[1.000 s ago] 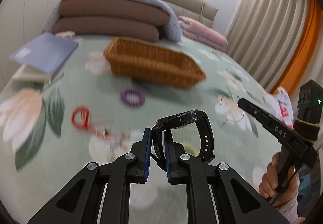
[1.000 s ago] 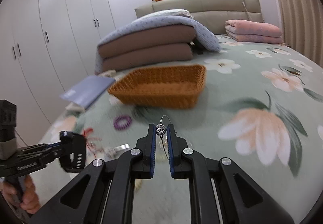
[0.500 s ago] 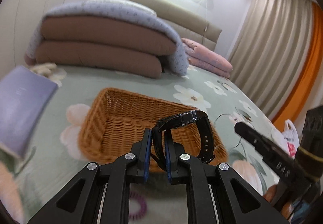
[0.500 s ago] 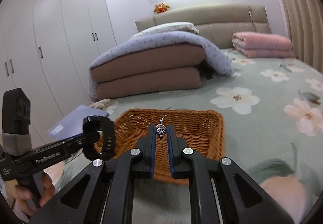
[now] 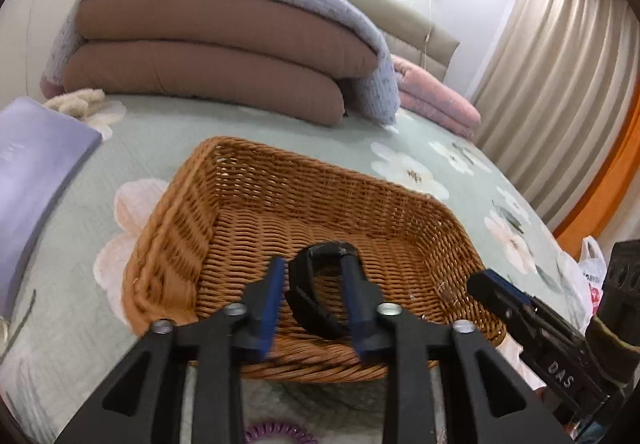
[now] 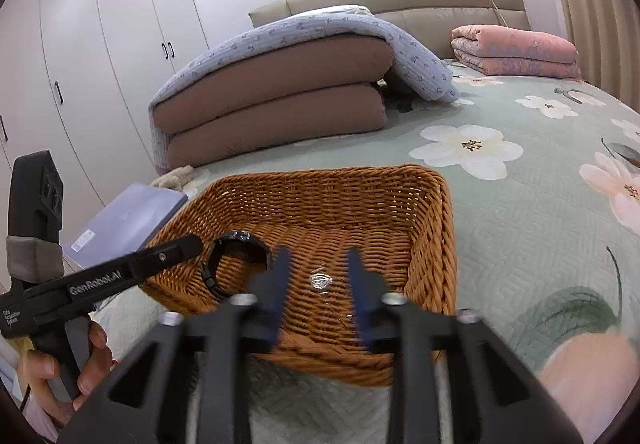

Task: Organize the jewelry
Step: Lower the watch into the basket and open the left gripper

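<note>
The basket (image 6: 436,228) is woven orange-brown; the watch (image 5: 320,284) is black. The bedspread (image 6: 520,212) is pale green with white flowers.

Basket (image 6: 438,228) walls hem both tools; above open.

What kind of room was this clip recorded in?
A bedroom, most likely: the work happens on a bed with a floral bedspread, a padded headboard behind folded quilts, and a built-in white wardrobe along the wall.

Rough woven wicker basket (image 5: 280,204), matt black watch (image 5: 320,284), possibly rubber, quilted cloth bedspread (image 6: 520,228).
</note>
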Available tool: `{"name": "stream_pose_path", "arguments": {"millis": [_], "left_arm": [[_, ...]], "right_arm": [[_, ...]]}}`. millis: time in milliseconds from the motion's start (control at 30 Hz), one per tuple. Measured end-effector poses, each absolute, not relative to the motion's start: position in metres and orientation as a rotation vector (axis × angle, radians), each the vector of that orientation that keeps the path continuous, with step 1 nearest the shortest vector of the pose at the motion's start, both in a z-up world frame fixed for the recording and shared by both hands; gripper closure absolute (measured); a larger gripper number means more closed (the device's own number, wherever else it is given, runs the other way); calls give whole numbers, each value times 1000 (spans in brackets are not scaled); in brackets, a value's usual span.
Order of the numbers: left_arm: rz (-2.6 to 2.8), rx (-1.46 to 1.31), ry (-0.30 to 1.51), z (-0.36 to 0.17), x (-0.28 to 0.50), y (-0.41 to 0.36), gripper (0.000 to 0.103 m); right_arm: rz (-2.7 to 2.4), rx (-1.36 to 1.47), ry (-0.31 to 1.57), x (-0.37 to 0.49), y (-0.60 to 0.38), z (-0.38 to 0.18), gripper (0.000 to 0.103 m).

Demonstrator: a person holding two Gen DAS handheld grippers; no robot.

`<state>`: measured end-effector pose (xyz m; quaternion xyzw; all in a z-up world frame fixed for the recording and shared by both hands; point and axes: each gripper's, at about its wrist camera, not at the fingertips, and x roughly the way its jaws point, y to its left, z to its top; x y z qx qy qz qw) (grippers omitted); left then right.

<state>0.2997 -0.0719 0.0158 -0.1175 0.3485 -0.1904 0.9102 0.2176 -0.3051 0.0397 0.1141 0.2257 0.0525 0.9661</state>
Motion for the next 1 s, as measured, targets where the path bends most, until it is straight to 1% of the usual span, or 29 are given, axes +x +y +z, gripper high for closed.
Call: {"name": "stream_pose_path", "arguments": {"millis": [200,333,500,667,767,833,967,1000], "left_arm": [[-370,-264,643,38,274,-59,65],[-365,-250,595,61,232,-48,65],[-326,-163,559,74,161,-30,64],[-273,-149,540,67,99,-2,61],[-233,-145,513,57,74,15,57],[-222,-156,510,46,68,24,53],[-227,-183,582,27,80,35,51],[-231,-180,597,23,84,36,49]], "right_arm": [[86,234,402,187,-308,51,59],[97,250,369,147,-305,63,59],[136,284,384,95,-295,64,55],[127,250,397,51,-284,52,55],[95,228,393,35,-280,38,54],[84,241,416,35,-281,28,54],[67,227,458,41,-280,18,54],[49,204,457,41,-279,17,54]]}}
